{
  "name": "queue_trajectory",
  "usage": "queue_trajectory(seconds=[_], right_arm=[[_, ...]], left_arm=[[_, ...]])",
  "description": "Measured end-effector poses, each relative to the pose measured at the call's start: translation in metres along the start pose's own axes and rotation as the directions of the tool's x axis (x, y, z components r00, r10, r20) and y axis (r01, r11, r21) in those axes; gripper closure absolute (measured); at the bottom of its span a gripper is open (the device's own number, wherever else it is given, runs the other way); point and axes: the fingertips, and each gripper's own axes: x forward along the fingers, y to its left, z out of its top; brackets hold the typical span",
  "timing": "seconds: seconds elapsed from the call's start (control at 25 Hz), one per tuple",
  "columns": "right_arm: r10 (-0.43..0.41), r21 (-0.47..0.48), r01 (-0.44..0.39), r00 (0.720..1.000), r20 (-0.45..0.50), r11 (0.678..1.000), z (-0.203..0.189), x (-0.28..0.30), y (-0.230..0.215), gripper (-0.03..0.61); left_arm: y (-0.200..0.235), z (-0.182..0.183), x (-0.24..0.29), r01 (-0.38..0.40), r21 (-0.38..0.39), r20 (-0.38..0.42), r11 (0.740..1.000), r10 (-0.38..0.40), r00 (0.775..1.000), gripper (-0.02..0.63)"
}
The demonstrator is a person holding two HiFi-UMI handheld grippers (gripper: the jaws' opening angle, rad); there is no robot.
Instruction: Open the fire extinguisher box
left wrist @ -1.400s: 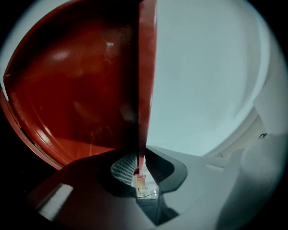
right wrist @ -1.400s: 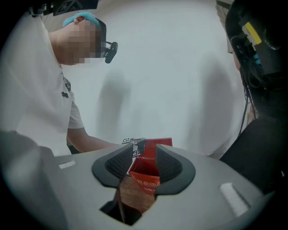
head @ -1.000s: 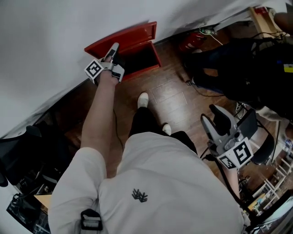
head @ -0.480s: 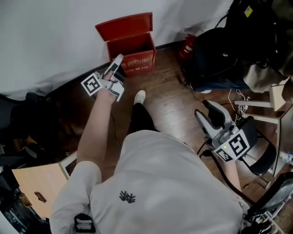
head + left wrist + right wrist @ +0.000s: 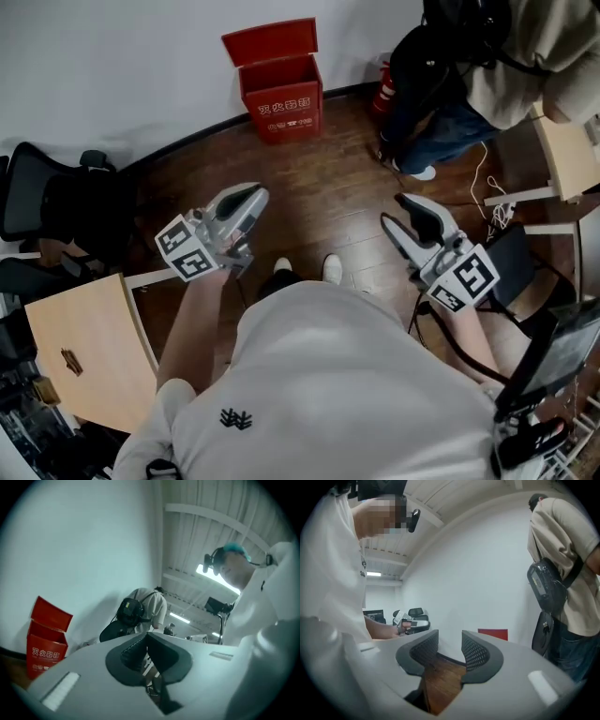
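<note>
Floor: dark wood boards that run from the wall to the wearer's feet.
Wall: plain white, meeting the floor along a dark skirting.
Wearer: a person in a white shirt, seen from above, one tool in each hand, both shoes on the floor between the two tools.
Bystander: a second person in a beige top and jeans at the upper right, standing near the box and carrying a dark bag on a strap.
Office chair: black, at the left edge, close to the wall.
Wooden panel: light-coloured, lower left, beside the wearer's left arm.
Fire extinguisher box: red, standing on the floor against the wall, well apart from both tools. Its lid is raised and leans back on the wall. The front panel bears white characters.
Right tongs: held low at the wearer's right, jaws parted with a clear gap. Only floor shows between the ribbed pads, and nothing is held.
Left tongs: held at the wearer's left, pointed toward the box, jaws drawn together and empty.
Marker cubes: one on each tool, just behind the jaws.
</note>
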Motion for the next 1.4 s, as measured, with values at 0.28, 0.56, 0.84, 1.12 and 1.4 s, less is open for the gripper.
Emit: queue_trajectory(seconds=[0.28,0.56,0.84,1.12,1.4], right_arm=[[0.032,-0.042,-0.031,0.999,0.015,0.999,0.004,0.021,0.074,0.439],[0.037,-0.050,-0.036,0.999,0.016,0.998,-0.005,0.026,0.192,0.440],[0.016,-0.047,-0.015,1.000,0.020,0.999,-0.006,0.021,0.241,0.440],[0.036,-0.096,-0.035,0.999,0.006,0.995,-0.002,0.012,0.282,0.442],[0.061,-0.119,-0.061,0.998,-0.006,0.991,0.000,0.006,0.286,0.443]], left_arm=[[-0.085,-0.006,-0.050,0.073,0.114,-0.038,0.991,-0.069,0.997,0.615],[-0.161,-0.033,-0.142,0.139,0.166,-0.120,0.976,-0.119,0.986,0.615],[-0.185,-0.045,-0.180,0.160,0.184,-0.153,0.970,-0.133,0.979,0.615],[-0.214,-0.051,-0.198,0.169,0.220,-0.182,0.961,-0.129,0.975,0.615],[-0.216,-0.056,-0.190,0.151,0.212,-0.185,0.966,-0.112,0.976,0.615]])
